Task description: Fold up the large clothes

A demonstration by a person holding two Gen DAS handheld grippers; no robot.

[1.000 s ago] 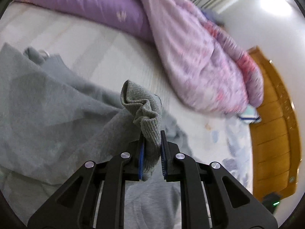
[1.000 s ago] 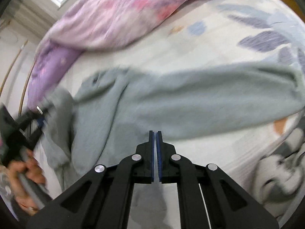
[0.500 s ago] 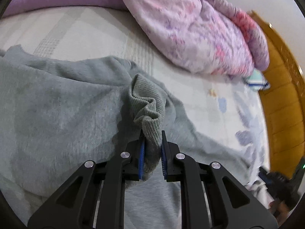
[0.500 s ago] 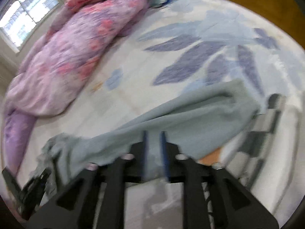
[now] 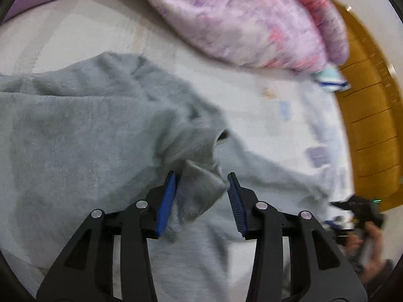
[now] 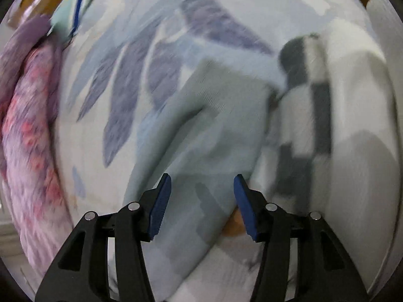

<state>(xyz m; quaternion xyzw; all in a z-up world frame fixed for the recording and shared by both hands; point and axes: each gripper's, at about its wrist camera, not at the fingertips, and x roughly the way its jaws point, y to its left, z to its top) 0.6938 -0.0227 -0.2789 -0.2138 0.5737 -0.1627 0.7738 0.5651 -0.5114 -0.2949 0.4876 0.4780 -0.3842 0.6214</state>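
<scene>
A large grey sweater [image 5: 75,136] lies spread on the bed. My left gripper [image 5: 202,183] is open, and the sweater's ribbed cuff [image 5: 199,191] lies loose between its blue pads, folded onto the body. The other sleeve [image 6: 201,136] stretches away in the right wrist view, with its ribbed end [image 6: 226,85] farthest out. My right gripper [image 6: 202,188] is open just above that sleeve, jaws straddling it. The right gripper also shows in the left wrist view [image 5: 357,211] at the sleeve's far end, in a hand.
A pink and purple quilt [image 5: 252,20] is heaped along the far side of the bed. A white and grey checked garment [image 6: 314,105] lies right of the sleeve. The sheet has blue leaf prints [image 6: 131,80]. A wooden bed frame [image 5: 367,115] runs along the right.
My left gripper carried the cuff over the sweater body, then opened and let it go. My right gripper swung along the other sleeve toward its end and opened.
</scene>
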